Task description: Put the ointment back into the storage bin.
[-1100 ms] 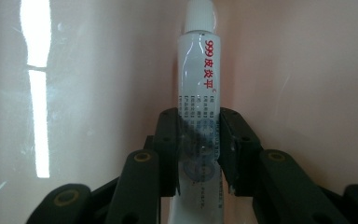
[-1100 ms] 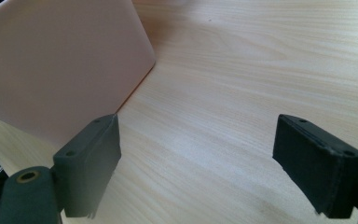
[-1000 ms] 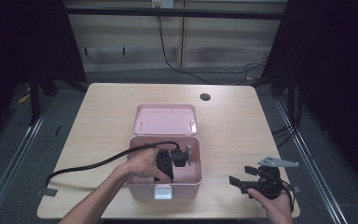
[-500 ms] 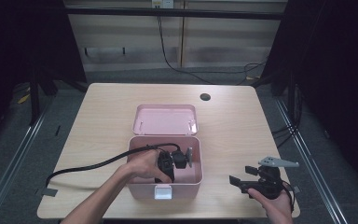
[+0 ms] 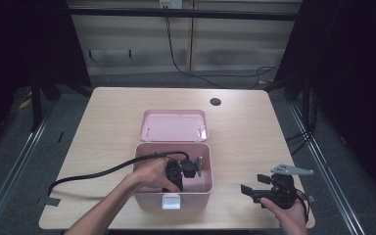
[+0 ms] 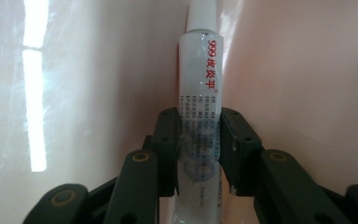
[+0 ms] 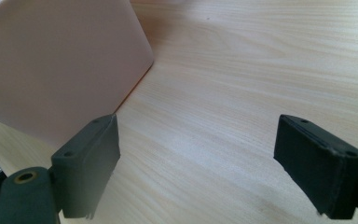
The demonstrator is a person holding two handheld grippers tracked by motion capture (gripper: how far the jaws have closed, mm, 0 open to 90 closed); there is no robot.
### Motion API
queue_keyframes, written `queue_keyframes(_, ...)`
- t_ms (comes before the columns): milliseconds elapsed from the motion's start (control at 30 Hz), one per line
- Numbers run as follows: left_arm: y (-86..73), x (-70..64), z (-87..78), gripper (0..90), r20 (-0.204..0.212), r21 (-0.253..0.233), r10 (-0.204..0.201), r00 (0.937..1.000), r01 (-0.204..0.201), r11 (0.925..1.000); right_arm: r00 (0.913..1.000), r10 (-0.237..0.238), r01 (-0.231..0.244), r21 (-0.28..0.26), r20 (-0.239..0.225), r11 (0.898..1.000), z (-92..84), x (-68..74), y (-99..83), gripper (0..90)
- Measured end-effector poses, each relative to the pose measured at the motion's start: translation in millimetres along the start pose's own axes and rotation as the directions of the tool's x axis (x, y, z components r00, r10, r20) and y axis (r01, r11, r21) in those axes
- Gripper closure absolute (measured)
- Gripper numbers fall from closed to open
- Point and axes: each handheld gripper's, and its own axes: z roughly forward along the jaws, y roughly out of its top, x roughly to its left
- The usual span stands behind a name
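Pale pink box (image 5: 174,195), white tube (image 6: 199,84) – red and blue print, black fingers (image 6: 237,144), light wood-grain table (image 5: 112,112)

Even overhead light falls on the table (image 5: 103,122) in the high view, while the surrounding room sinks into darkness. In the left gripper view, bright glare streaks the glossy pink box wall (image 6: 35,93). The right gripper view's near jaws look soft.
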Motion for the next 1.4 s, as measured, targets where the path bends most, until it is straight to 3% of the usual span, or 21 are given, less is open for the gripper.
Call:
queue_keyframes(367,-1.3,-0.4,-7.5,60.7,0.001,-0.040,-0.009,1.0000,0.009,0.9992,1.0000,-0.003,0.003,-0.002,-0.003,1.000,-0.2,-0.1,0.0,13.8)
queue_keyframes(600,-4.6,-2.4,-16.8,57.3,-0.004,-0.096,-0.039,0.9992,0.038,0.9946,1.0000,-0.004,0.004,-0.001,-0.003,1.000,-0.3,0.0,0.1,13.8)
queue_keyframes(767,-6.3,-5.2,-20.5,58.8,-0.001,-0.100,-0.018,0.9998,0.018,0.9948,1.0000,-0.005,0.005,0.000,-0.005,1.000,-0.4,0.5,0.1,13.8)
queue_keyframes(1133,-13.6,-11.1,-38.3,57.7,0.016,-0.178,-0.024,0.9996,0.026,0.9837,1.0000,-0.006,0.006,0.000,-0.006,1.000,-0.3,0.4,0.2,13.8)
queue_keyframes(1400,-20.6,-18.1,-48.6,55.0,-0.008,-0.208,-0.015,0.9999,0.013,0.9781,1.0000,-0.003,0.003,-0.001,-0.006,1.000,-0.5,0.7,0.1,13.8)
